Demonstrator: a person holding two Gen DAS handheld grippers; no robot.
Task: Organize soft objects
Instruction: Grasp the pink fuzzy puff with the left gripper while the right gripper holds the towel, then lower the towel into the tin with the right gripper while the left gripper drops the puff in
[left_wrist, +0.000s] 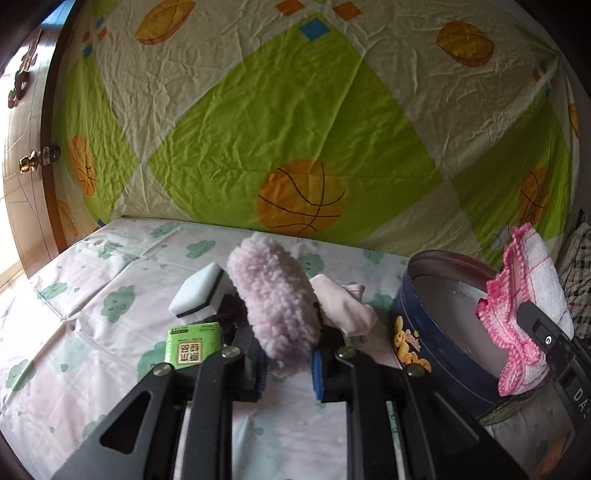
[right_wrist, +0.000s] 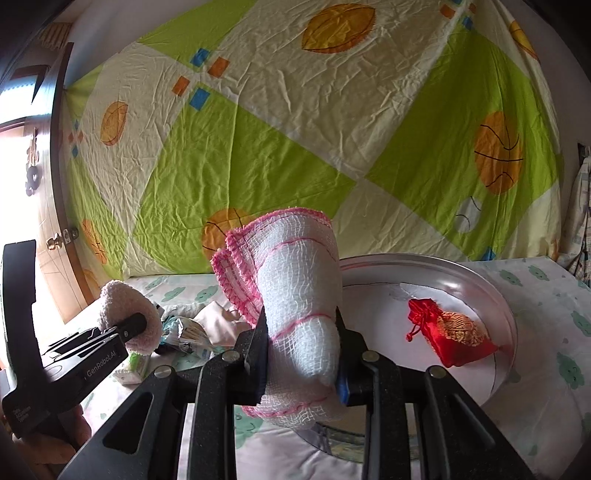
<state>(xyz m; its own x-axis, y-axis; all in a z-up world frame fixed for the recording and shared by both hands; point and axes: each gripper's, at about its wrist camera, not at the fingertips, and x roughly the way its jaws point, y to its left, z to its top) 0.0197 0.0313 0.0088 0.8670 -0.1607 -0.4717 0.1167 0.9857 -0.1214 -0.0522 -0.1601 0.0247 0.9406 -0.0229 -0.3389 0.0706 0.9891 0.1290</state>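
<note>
Fluffy pale-pink fleece pad (left_wrist: 275, 302) sits pinched in the left gripper (left_wrist: 286, 363); right gripper (right_wrist: 301, 354) squeezes a rolled white waffle-weave cloth with pink crochet edging (right_wrist: 295, 291).

Daylight pours in left of both grippers, blown out white there; the crumpled green-and-cream hanging bedsheet (left_wrist: 295, 122) ahead is evenly lit and sharp, while fisheye bending darkens every corner
</note>
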